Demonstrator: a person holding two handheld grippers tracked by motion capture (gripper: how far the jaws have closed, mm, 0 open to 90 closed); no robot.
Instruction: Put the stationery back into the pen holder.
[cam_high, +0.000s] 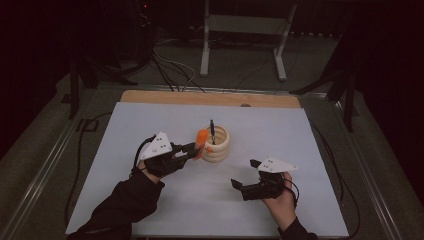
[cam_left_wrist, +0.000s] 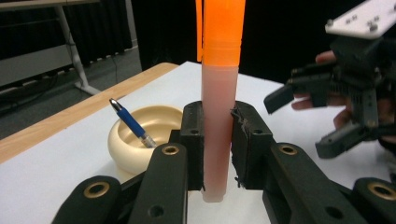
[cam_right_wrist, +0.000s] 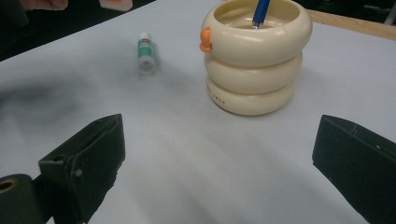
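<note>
The orange marker (cam_left_wrist: 217, 107) looked like smooth plastic, its cap bright and opaque, its barrel paler and slightly translucent with a soft sheen. The cream holder (cam_right_wrist: 256, 56) of three stacked rings appeared glossy and smooth, like glazed ceramic or plastic. The blue pen (cam_left_wrist: 132, 123) in it had a shiny plastic barrel and a metallic tip. The white mat (cam_high: 150, 200) was matt, paper-like; a bare wooden edge (cam_high: 210, 98) showed at the far side. The left gripper (cam_left_wrist: 217, 140) had matt black plastic with brass-coloured rivets.

Black tongs (cam_high: 192, 148) topped by grey three-cornered plates (small screws), black sleeves (cam_high: 125, 200).
</note>
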